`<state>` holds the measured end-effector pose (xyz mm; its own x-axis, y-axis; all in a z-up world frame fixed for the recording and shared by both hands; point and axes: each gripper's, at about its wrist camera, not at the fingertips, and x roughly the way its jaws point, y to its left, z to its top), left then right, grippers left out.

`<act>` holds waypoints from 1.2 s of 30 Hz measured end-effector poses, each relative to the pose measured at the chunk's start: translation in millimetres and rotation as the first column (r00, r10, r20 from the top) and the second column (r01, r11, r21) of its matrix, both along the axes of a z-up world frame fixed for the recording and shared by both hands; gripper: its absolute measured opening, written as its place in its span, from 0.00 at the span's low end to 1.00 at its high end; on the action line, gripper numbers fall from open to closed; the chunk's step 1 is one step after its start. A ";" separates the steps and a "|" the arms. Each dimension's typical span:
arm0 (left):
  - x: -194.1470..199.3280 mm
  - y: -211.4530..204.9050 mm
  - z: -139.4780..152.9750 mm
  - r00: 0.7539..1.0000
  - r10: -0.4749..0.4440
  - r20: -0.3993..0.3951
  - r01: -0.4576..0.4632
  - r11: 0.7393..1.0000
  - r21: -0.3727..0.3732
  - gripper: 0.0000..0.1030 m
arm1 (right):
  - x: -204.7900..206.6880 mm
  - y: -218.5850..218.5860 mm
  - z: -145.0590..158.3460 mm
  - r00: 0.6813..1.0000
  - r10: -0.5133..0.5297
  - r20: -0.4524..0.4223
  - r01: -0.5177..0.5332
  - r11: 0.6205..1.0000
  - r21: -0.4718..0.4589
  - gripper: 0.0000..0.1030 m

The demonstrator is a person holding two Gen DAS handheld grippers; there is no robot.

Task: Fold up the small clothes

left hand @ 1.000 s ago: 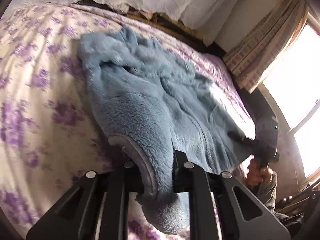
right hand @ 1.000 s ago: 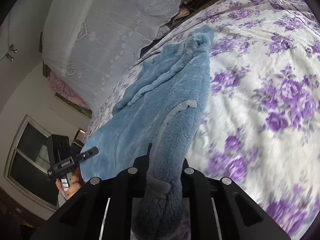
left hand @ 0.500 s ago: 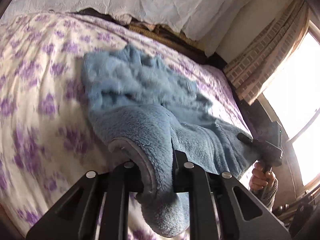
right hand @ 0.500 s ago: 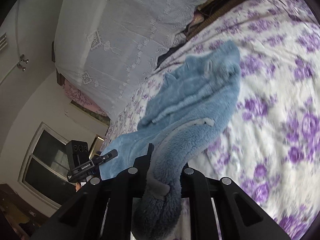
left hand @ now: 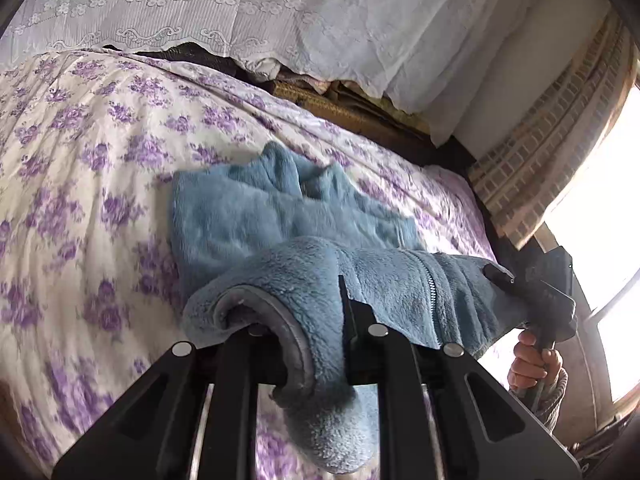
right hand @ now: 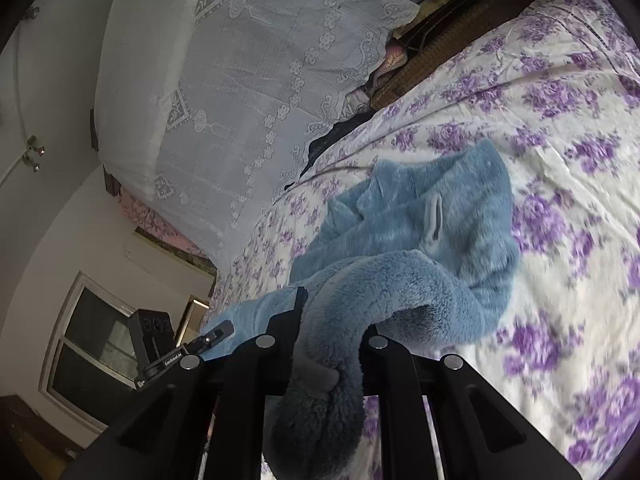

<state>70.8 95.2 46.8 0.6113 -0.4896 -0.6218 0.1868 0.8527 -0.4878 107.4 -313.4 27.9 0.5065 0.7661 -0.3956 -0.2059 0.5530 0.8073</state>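
A small fluffy blue fleece jacket [left hand: 256, 216] with a zipper and grey-trimmed cuffs lies partly on the floral bed. My left gripper [left hand: 308, 320] is shut on one grey-trimmed end of the jacket and holds it above the bed. My right gripper [right hand: 332, 328] is shut on the other end [right hand: 360, 288] and lifts it too. The jacket's near half hangs raised between both grippers, while its far part [right hand: 440, 200] rests bunched on the sheet. My right gripper also shows at the right in the left wrist view [left hand: 532, 292], and my left gripper at the left in the right wrist view [right hand: 200, 340].
The bed has a white sheet with purple flowers [left hand: 80, 160]. A white lace cover [left hand: 280, 12] lies over the pile at the bed's far side. A bright window with a checked curtain [left hand: 552, 128] is to the right. A dark window [right hand: 92, 344] is on the other side.
Both grippers have risen and moved forward with the jacket's ends, so the near half has lifted off the bed and folds over toward the far part.
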 end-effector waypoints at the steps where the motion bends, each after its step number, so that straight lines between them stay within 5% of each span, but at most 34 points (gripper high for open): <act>1: 4.9 1.2 0.8 1.000 0.005 -0.002 -0.005 1.000 -0.006 0.14 | 6.0 0.4 0.5 1.000 -0.005 -0.003 0.005 1.000 0.002 0.14; 13: 68.5 11.5 -11.4 0.997 0.038 -0.062 -0.041 0.998 -0.048 0.14 | 73.3 4.2 -15.6 0.995 -0.048 -0.088 0.053 0.997 0.053 0.14; 23: 137.9 20.2 -87.2 0.973 0.100 -0.207 -0.122 0.988 -0.094 0.22 | 129.5 5.8 -85.3 0.972 -0.124 -0.199 0.133 0.991 0.032 0.19; 25: 141.1 23.3 -87.9 0.974 0.097 -0.204 -0.123 0.985 -0.121 0.23 | 134.6 2.3 -87.8 0.976 -0.100 -0.193 0.114 0.991 0.065 0.22; 26: 142.1 25.8 -84.4 0.974 0.093 -0.205 -0.123 0.983 -0.138 0.24 | 135.2 0.4 -86.1 0.978 -0.089 -0.190 0.108 0.990 0.092 0.33; 28: 137.6 32.0 -70.4 0.984 0.089 -0.156 -0.119 0.975 -0.190 0.29 | 131.8 -2.2 -75.7 0.986 -0.080 -0.143 0.101 0.984 0.149 0.47; 30: 129.4 33.8 -51.7 0.991 0.084 -0.103 -0.104 0.974 -0.201 0.49 | 124.8 0.2 -57.2 0.995 -0.064 -0.075 0.075 0.987 0.140 0.54; 34: 106.2 31.9 -13.5 0.990 0.137 0.023 -0.133 0.983 -0.125 0.80 | 109.7 5.3 -23.6 0.998 -0.041 0.039 0.037 0.995 0.096 0.67; 35: 101.5 32.4 -7.3 0.986 0.158 0.048 -0.152 0.983 -0.107 0.95 | 108.7 5.7 -20.5 0.998 -0.039 0.050 0.034 0.995 0.097 0.71; 36: 95.6 33.6 -1.4 0.977 0.200 0.079 -0.195 0.978 -0.068 0.96 | 108.4 5.2 -19.1 0.998 -0.039 0.054 0.034 0.995 0.098 0.71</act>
<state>166.3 128.8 45.5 0.7490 -0.3884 -0.5368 0.0602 0.8467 -0.5287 215.7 -308.2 8.8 0.5538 0.7802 -0.2908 -0.2333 0.4806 0.8453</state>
